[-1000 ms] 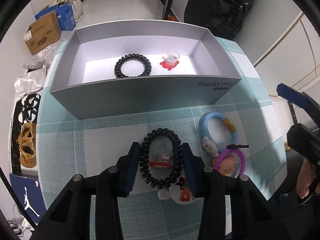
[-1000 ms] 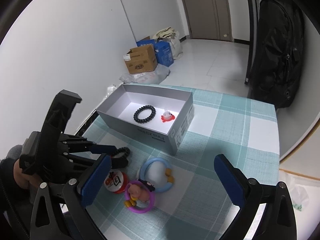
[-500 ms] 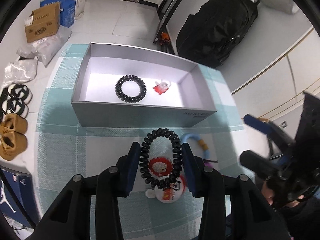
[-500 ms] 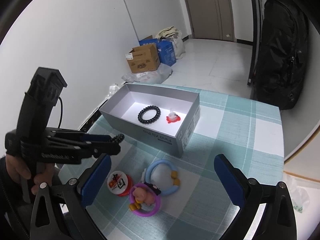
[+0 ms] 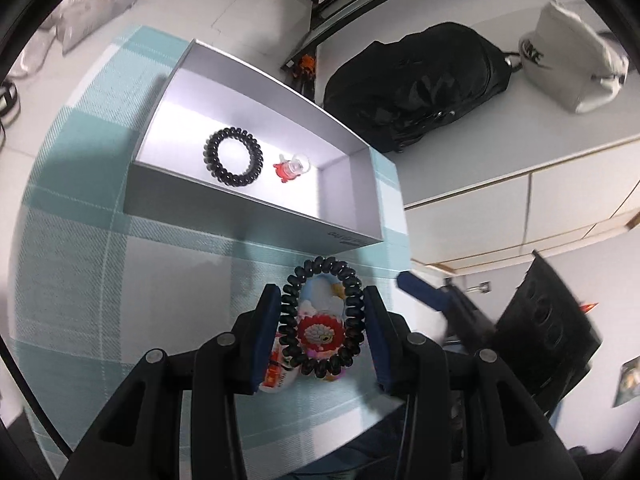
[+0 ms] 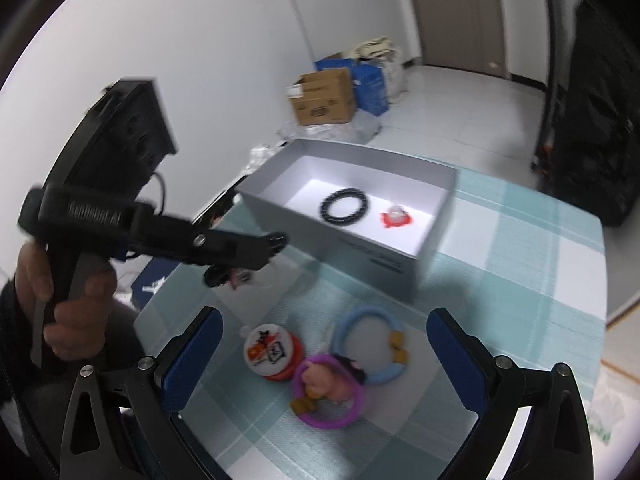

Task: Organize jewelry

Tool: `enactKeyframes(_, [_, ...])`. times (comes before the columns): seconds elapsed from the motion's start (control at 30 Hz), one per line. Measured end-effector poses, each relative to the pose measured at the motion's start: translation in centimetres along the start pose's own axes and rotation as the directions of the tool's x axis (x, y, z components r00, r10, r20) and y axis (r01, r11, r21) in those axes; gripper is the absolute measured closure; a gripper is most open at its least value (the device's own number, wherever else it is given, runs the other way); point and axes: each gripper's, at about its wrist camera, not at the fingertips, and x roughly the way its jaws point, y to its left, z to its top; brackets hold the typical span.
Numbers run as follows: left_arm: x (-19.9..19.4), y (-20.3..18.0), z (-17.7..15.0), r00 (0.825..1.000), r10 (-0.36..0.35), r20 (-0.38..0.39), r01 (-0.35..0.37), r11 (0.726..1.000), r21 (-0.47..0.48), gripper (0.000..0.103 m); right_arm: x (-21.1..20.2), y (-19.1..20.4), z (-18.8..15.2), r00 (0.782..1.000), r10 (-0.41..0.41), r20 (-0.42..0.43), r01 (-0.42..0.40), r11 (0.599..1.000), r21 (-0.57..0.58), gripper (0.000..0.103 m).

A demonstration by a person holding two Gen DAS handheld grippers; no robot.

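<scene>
Your counter (image 6: 520, 248), covered in a teal and white checked cloth, carries everything here. On it sits the grey open box (image 6: 400, 268), the biggest item, with a black coil bracelet (image 6: 344, 205) and a small red and clear charm (image 6: 396, 216) lying apart on its white floor.

Your left hand-held gripper (image 5: 322, 320) comes next in size: it hangs above the cloth just short of the box's near wall, and its blue pads are clamped on the two sides of a second black coil bracelet (image 5: 352, 300), which stands upright between them, off the counter. From the right wrist view you see this same tool from the side, your left hand (image 6: 60, 304) wrapped round its grip, the black coil poking out at the tip.

Your right hand-held gripper (image 6: 324, 364) has its blue pads wide apart with nothing between them, poised over the loose pieces on the cloth.

Those pieces lie in a tight cluster near the counter's front edge: a light blue ring (image 6: 374, 348) with orange beads, a purple ring (image 6: 332, 416) carrying a pink figure and overlapping the blue one, and a small round red and white tin (image 6: 270, 352) just beside them.
</scene>
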Motion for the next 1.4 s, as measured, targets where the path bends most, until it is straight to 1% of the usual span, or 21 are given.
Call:
enactKeyframes(0.07, [-0.1,0.0,0.1,1.0,-0.018,-0.01,0.018,1.0,-0.013,0.067,0.3,0.7,0.0,1.0,0.011,0.003,-0.011,1.0,-0.029,0.004])
enactKeyframes(0.1, [0.0,-0.1,0.0,1.0,-0.017,-0.009,0.017,1.0,-0.012,0.067,0.4,0.9,0.1,1.0,0.02,0.006,-0.019,0.999,-0.037,0.006])
enactKeyframes(0.13, [0.0,-0.3,0.0,1.0,0.001,-0.01,-0.001,1.0,-0.003,0.067,0.6,1.1,0.1,1.0,0.029,0.007,-0.029,0.999,-0.044,0.011])
enactKeyframes(0.2, [0.2,-1.0,0.0,0.996,0.084,0.009,-0.085,0.995,0.05,0.067,1.1,1.4,0.2,0.999,0.036,-0.003,-0.036,0.998,-0.055,0.02])
enactKeyframes(0.27, [0.6,-0.8,-0.1,0.984,0.177,-0.002,-0.176,0.982,0.072,0.067,2.0,1.5,0.2,0.999,0.028,-0.041,-0.03,0.998,-0.059,0.035])
enactKeyframes(0.3, [1.1,-0.7,-0.1,0.978,0.205,-0.026,-0.202,0.977,0.074,0.067,2.6,1.4,0.1,0.997,0.026,-0.067,-0.03,0.998,-0.054,0.038])
enactKeyframes(0.33, [1.4,-0.8,-0.1,0.976,0.211,-0.048,-0.207,0.975,0.077,0.067,3.0,1.4,0.0,0.996,0.031,-0.089,-0.036,0.998,-0.048,0.038])
enactKeyframes(0.37, [1.5,-1.0,-0.1,0.978,0.205,-0.047,-0.2,0.976,0.087,0.067,3.4,1.2,-0.2,0.994,0.032,-0.107,-0.037,0.998,-0.043,0.039])
enactKeyframes(0.4, [1.4,-1.3,-0.1,0.975,0.219,-0.036,-0.214,0.971,0.102,0.067,3.6,1.1,-0.4,0.993,0.028,-0.118,-0.033,0.999,-0.041,0.039])
enactKeyframes(0.43, [1.5,-1.4,0.1,0.966,0.258,-0.027,-0.254,0.96,0.116,0.067,3.9,1.0,-0.6,0.991,0.025,-0.132,-0.03,0.999,-0.037,0.039])
enactKeyframes(0.47, [1.5,-1.4,0.1,0.963,0.269,-0.027,-0.264,0.957,0.119,0.067,4.0,0.8,-0.7,0.99,0.029,-0.138,-0.033,0.999,-0.033,0.038])
enactKeyframes(0.57, [1.6,-1.2,0.1,0.969,0.245,-0.037,-0.24,0.965,0.104,0.067,3.9,0.7,-0.9,0.99,0.037,-0.136,-0.041,0.999,-0.026,0.038])
enactKeyframes(0.63, [1.1,-1.5,0.0,0.97,0.242,-0.017,-0.239,0.964,0.112,0.067,3.6,0.7,-0.9,0.991,0.049,-0.122,-0.052,0.998,-0.022,0.038])
enactKeyframes(0.7, [0.3,-1.2,-0.1,0.969,0.246,0.01,-0.246,0.963,0.108,0.067,3.5,0.9,-0.8,0.992,0.06,-0.109,-0.062,0.998,-0.023,0.038])
enactKeyframes(0.8, [-1.2,-0.6,0.2,0.97,0.233,0.064,-0.236,0.97,0.053,0.067,3.8,1.3,-0.5,0.992,0.072,-0.108,-0.075,0.997,-0.025,0.038])
enactKeyframes(0.9, [-2.2,-0.5,0.5,0.965,0.237,0.116,-0.241,0.97,0.025,0.067,4.5,1.8,-0.1,0.992,0.069,-0.108,-0.073,0.997,-0.036,0.04])
enactKeyframes(1.07, [-3.8,-0.5,0.6,0.954,0.237,0.185,-0.245,0.969,0.023,0.067,6.3,2.4,0.6,0.988,0.076,-0.134,-0.081,0.996,-0.028,0.053])
enactKeyframes(1.23, [-4.1,-0.3,0.8,0.953,0.229,0.199,-0.238,0.971,0.023,0.067,8.2,3.0,0.7,0.983,0.037,-0.182,-0.046,0.998,-0.045,0.059])
enactKeyframes(1.27, [-4.0,-0.3,0.9,0.952,0.229,0.201,-0.238,0.971,0.022,0.067,8.4,3.1,0.7,0.981,0.032,-0.191,-0.041,0.998,-0.043,0.066])
enactKeyframes(1.33, [-4.2,-0.1,0.8,0.953,0.226,0.202,-0.235,0.972,0.021,0.067,8.4,3.3,0.7,0.98,0.024,-0.196,-0.035,0.998,-0.051,0.071])
enactKeyframes(1.4, [-4.2,0.0,0.9,0.954,0.222,0.201,-0.229,0.973,0.014,0.067,8.5,3.3,0.6,0.98,-0.008,-0.197,-0.005,0.998,-0.068,0.077])
